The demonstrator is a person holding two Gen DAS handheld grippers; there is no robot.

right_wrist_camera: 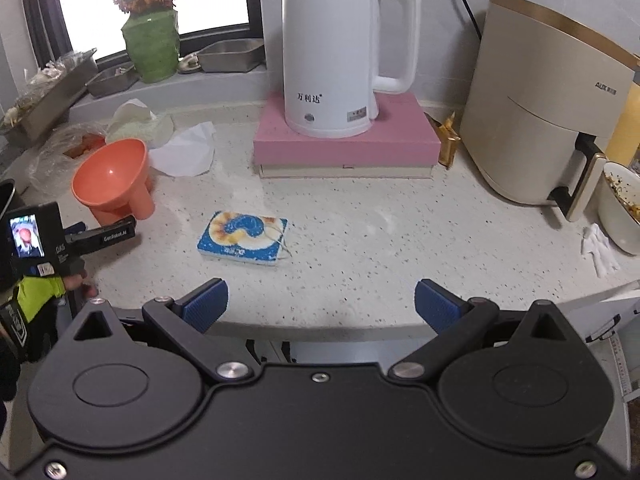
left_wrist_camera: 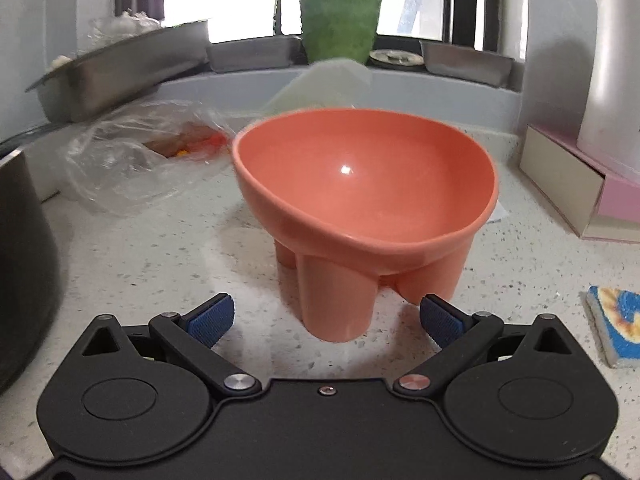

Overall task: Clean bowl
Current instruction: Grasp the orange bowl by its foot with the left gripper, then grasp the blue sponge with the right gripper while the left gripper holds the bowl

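— What's hard to read here?

— The clear plastic bag (left_wrist_camera: pixel 132 156) left of the bowl holds something orange-brown I can't make out. The white kettle (right_wrist_camera: pixel 332 56) is cut off at the right edge of the left wrist view, and a white dish (right_wrist_camera: pixel 620 212) with dark residue is cropped at the right wrist view's edge. The tissue (left_wrist_camera: pixel 320 84) behind the bowl is blurred.

— And the setting?

— A pale speckled counter (right_wrist_camera: pixel 360 232) under a bright window, steel trays (left_wrist_camera: pixel 116 68) and a green vase (left_wrist_camera: pixel 340 12) on the sill, the kettle on a pink box (right_wrist_camera: pixel 344 144), a beige air fryer (right_wrist_camera: pixel 552 96) beside it.

— The bowl?

— A coral footed bowl (left_wrist_camera: pixel 364 184) with thick legs, glossy inside, standing on the counter just beyond the left hand-held gripper (left_wrist_camera: pixel 326 318), whose fingers are spread apart, empty, either side of a leg. The right hand-held gripper (right_wrist_camera: pixel 320 306) is also spread wide, empty, facing a blue-and-yellow sponge (right_wrist_camera: pixel 244 238) lying flat, apart from the bowl.
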